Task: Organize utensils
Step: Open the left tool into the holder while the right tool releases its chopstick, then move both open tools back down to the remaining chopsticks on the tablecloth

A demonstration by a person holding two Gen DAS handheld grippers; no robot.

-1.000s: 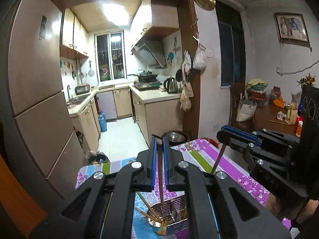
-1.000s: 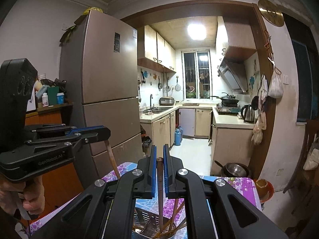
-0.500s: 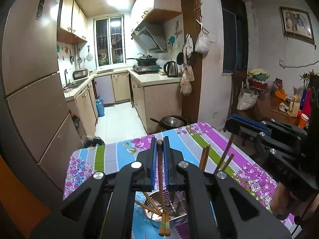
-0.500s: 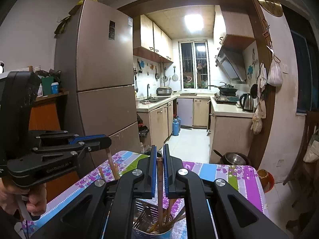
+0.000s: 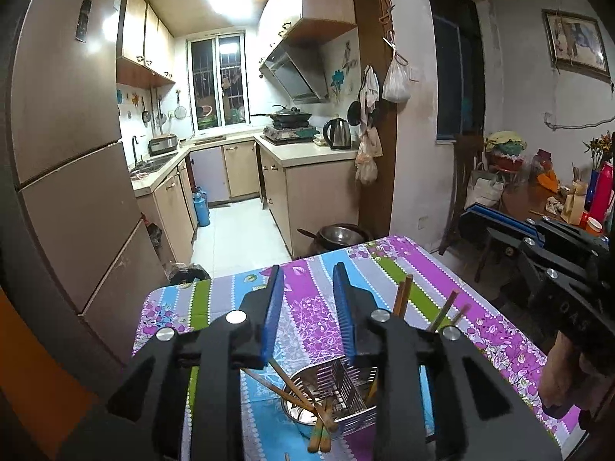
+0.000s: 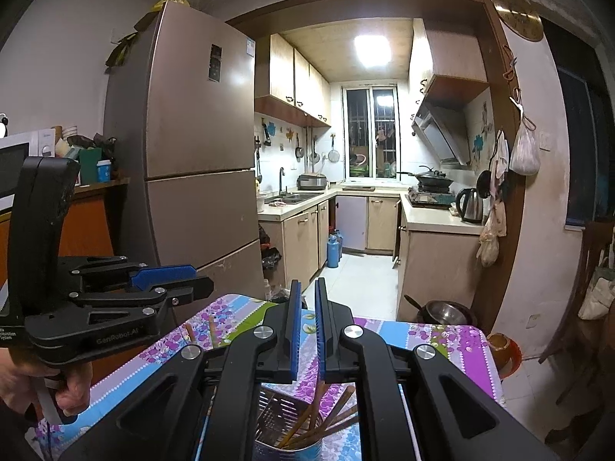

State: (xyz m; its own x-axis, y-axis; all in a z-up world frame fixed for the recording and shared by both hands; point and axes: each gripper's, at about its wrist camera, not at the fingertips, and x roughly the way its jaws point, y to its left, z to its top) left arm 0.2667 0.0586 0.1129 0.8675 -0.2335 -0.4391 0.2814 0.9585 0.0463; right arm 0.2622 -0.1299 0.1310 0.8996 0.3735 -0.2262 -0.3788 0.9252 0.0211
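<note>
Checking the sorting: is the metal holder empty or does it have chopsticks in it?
Not empty. Several wooden chopsticks stand slanted inside the metal holder, tips leaning over its rim.

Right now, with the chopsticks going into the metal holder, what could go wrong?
1. The left gripper is opening with nothing between its pads; chopsticks leaning over the holder rim could slide out onto the tablecloth.
2. The right gripper hangs close above the same holder, so the two grippers might bump.
</note>
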